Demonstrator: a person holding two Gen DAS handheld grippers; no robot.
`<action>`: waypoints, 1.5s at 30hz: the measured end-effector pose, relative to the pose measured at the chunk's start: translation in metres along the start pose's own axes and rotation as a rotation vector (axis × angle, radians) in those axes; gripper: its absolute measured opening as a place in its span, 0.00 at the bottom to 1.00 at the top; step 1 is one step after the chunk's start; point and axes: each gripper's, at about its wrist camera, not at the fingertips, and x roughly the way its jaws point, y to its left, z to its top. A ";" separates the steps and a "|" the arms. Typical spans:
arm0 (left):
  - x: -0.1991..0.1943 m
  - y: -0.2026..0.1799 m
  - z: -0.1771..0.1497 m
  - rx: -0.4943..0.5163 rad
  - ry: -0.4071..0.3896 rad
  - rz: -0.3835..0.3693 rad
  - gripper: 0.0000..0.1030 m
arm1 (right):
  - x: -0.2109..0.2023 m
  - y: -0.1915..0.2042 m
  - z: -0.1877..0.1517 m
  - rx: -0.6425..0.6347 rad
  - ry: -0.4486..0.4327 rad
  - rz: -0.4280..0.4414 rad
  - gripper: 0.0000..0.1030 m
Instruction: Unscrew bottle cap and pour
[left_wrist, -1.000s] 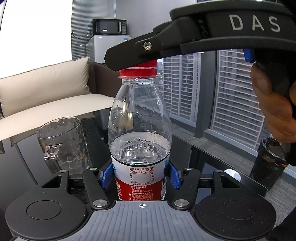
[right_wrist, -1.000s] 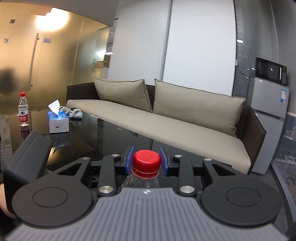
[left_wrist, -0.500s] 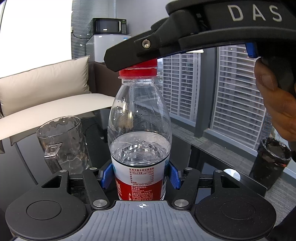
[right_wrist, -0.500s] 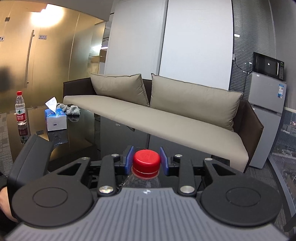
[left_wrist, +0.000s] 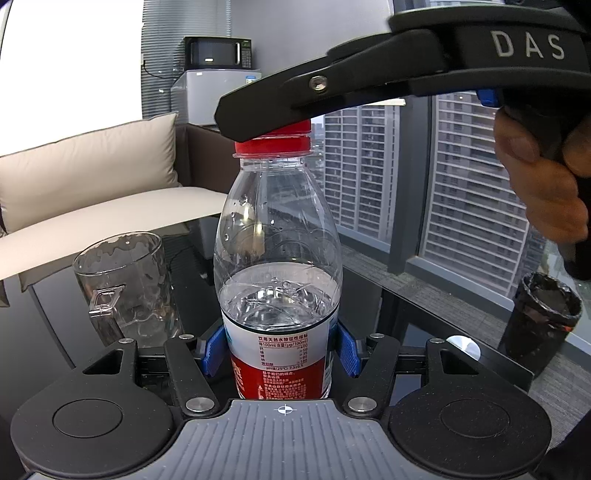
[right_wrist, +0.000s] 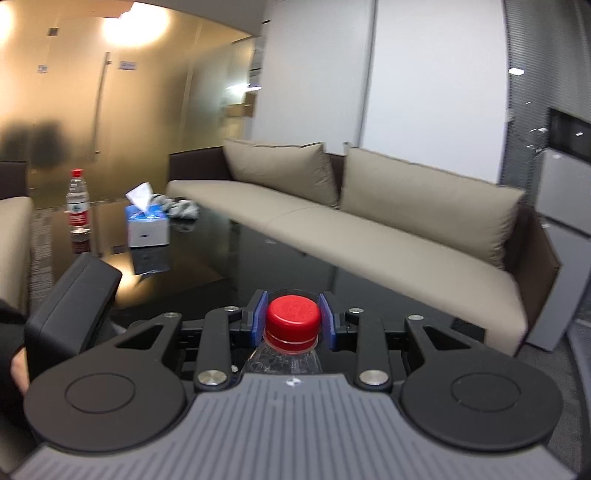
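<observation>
Left gripper (left_wrist: 282, 354): black linkage arms, silver rivets at pivots, blue finger pads (left_wrist: 212, 352), ribbed grey housing with small crosshair mark, two round black discs with an inset circle each. Right gripper (right_wrist: 291, 325): identical build, blue pads (right_wrist: 260, 314), silver rivets, ribbed grey housing with small white emblem. Seen side-on from left wrist: black body lettered "DAS" in white, one silver screw, blue trigger tab. Right hand (left_wrist: 543, 184) bare; dark sleeve (right_wrist: 9, 332) at left wrist.
</observation>
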 end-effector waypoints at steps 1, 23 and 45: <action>0.000 0.000 0.000 0.000 0.000 0.000 0.54 | -0.001 -0.002 0.000 0.000 0.002 0.011 0.31; -0.005 0.002 -0.001 -0.005 0.001 0.002 0.54 | 0.011 0.050 -0.001 0.089 0.000 -0.343 0.31; -0.025 0.018 0.000 0.011 -0.018 -0.006 0.54 | -0.007 -0.009 -0.006 0.025 -0.024 0.008 0.33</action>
